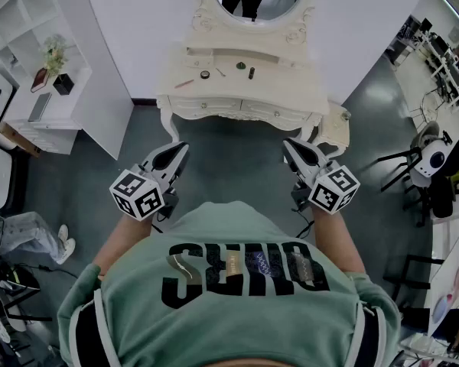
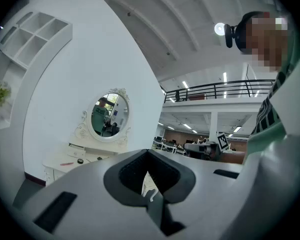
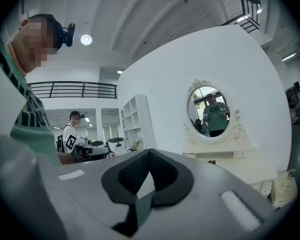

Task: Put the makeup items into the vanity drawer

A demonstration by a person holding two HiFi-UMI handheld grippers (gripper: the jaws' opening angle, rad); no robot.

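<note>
The cream vanity (image 1: 291, 90) stands ahead against the white wall, its two front drawers (image 1: 208, 106) closed. On its top lie a pink pencil (image 1: 184, 83), a round compact (image 1: 205, 74), a dark tube (image 1: 251, 73) and other small items. My left gripper (image 1: 180, 150) and right gripper (image 1: 290, 145) hang over the grey floor, well short of the vanity. Both are shut with nothing between the jaws. The left gripper view shows the vanity (image 2: 70, 160) far off at the left. In the right gripper view the vanity (image 3: 235, 163) and its oval mirror (image 3: 209, 111) lie to the right.
A cushioned stool (image 1: 333, 128) sits at the vanity's right corner. A white shelf unit (image 1: 57, 60) with a plant stands at the left, and a person's legs (image 1: 23, 235) show at the far left. Chairs and desks (image 1: 436, 159) fill the right side.
</note>
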